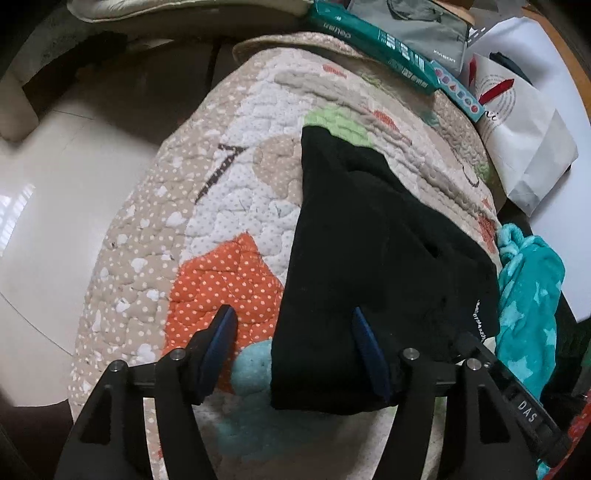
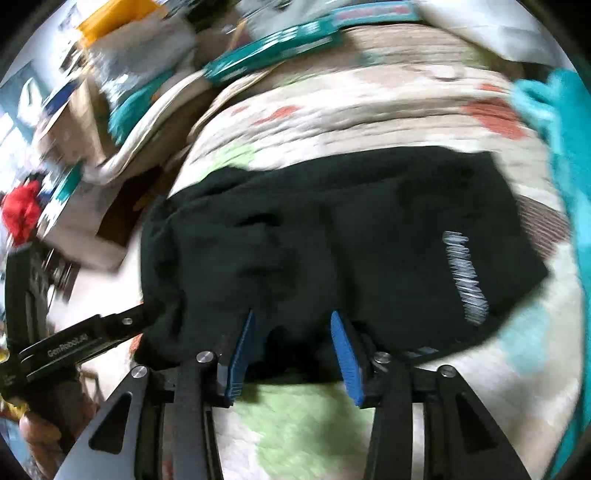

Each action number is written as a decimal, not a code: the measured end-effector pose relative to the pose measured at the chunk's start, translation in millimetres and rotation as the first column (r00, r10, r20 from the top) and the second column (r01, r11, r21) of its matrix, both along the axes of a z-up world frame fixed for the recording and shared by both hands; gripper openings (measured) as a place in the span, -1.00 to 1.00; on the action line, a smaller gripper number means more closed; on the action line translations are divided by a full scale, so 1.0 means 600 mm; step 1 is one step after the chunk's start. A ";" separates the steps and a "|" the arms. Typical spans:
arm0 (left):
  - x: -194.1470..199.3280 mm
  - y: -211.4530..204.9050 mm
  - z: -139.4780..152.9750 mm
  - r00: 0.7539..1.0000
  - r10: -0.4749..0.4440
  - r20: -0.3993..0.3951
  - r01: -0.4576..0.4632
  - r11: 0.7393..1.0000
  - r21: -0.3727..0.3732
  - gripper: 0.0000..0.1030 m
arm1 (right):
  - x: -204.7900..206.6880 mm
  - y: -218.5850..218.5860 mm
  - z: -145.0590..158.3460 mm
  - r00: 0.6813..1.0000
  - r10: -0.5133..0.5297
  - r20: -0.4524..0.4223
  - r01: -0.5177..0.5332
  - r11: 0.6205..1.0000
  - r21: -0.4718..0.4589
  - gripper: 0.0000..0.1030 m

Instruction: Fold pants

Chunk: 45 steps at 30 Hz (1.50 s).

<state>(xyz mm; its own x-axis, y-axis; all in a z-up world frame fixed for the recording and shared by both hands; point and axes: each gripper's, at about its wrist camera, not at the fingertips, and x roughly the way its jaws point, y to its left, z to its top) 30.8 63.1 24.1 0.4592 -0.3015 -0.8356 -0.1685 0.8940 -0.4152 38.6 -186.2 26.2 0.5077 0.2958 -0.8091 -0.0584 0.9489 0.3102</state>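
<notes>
on the quilt: black fabric pants [image 1: 369,258], folded into a compact dark slab, lie on the patchwork quilted blanket [image 1: 221,206] with polka-dot orange, beige and green patches.
pants detail: white lettering [image 2: 465,273] runs along one edge, at the right in the right wrist view.
left gripper [image 1: 295,350]: blue-padded fingers spread wide apart, holding nothing; the left pad sits over the orange patch, the right pad over the near end of the pants.
right gripper [image 2: 291,347]: blue pads apart, hovering at the near edge of the pants with dark cloth between them; this view is blurred, so contact cannot be told.
far side: long teal cardboard box [image 1: 373,48] and grey zip pouch [image 1: 424,33] lie at the quilt's far edge.
right side: fluffy turquoise star-print cloth [image 1: 528,295] touches the quilt's right edge; a white paper bag [image 1: 524,125] lies beyond it.
left side: pale glossy floor [image 1: 55,177] beside the quilt.
</notes>
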 end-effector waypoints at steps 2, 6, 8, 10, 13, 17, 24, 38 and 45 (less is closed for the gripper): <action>-0.002 0.005 0.005 1.000 0.008 0.012 -0.008 1.000 -0.004 0.26 | -0.010 -0.032 0.004 0.998 -0.064 0.002 0.064 0.998 0.024 -0.03; -0.001 0.011 0.013 0.999 0.021 0.030 -0.020 1.000 -0.010 0.26 | -0.023 -0.118 -0.003 0.963 -0.265 -0.055 0.270 0.949 0.160 -0.03; -0.001 0.012 0.015 0.999 0.023 0.038 -0.023 1.000 -0.007 0.26 | -0.029 -0.154 -0.012 0.933 -0.349 -0.089 0.360 0.906 0.224 -0.03; 0.000 0.013 0.016 0.999 0.027 0.043 -0.026 1.000 -0.014 0.26 | -0.031 -0.170 -0.014 0.915 -0.390 -0.100 0.402 0.884 0.240 -0.03; 0.000 0.016 0.017 0.998 0.032 0.055 -0.030 0.999 -0.026 0.26 | -0.036 -0.180 -0.016 0.905 -0.413 -0.102 0.425 0.873 0.241 -0.03; -0.002 0.018 0.031 0.994 0.017 0.109 -0.010 0.998 -0.063 0.26 | -0.043 -0.176 -0.016 0.902 -0.421 -0.095 0.431 0.876 0.216 -0.03; -0.005 -0.019 0.060 0.981 -0.072 0.180 0.082 0.995 -0.049 0.26 | -0.050 -0.164 -0.039 0.914 -0.388 -0.122 0.405 0.896 0.184 -0.03; 0.109 -0.127 0.136 0.942 -0.301 0.146 0.305 0.952 -0.003 0.26 | -0.036 -0.184 -0.064 0.879 -0.464 -0.110 0.476 0.841 0.255 0.02; 0.236 -0.366 0.101 0.812 -0.583 0.015 0.579 0.808 0.109 0.26 | -0.031 -0.186 -0.073 0.856 -0.515 -0.044 0.500 0.802 0.327 0.10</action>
